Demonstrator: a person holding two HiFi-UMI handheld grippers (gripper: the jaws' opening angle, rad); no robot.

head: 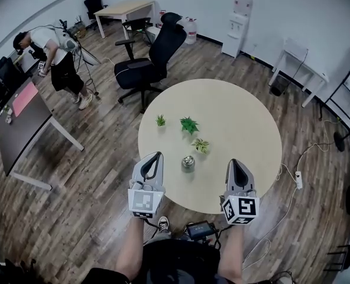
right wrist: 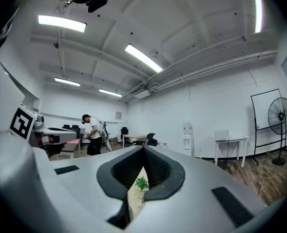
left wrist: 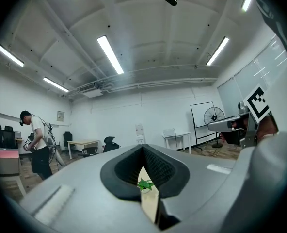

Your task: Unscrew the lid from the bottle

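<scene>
In the head view, the bottle point(head: 188, 163), small and silvery, stands near the near edge of the round table point(head: 246, 129). It sits between the two grippers, apart from both and closer to the left gripper point(head: 157, 155) than to the right gripper point(head: 234, 162). Both grippers hang over the table's near edge with their jaws drawn together and nothing in them. Three small plants point(head: 189, 125) stand further in, beyond the bottle.

In the left gripper view, the left gripper point(left wrist: 143, 147) has its jaws meeting at the tips. A narrow slit lower down shows a green plant point(left wrist: 144, 184) on the tabletop.

In the right gripper view, the right gripper point(right wrist: 143, 148) is likewise closed and empty. A green plant point(right wrist: 142, 182) shows through its slit.
</scene>
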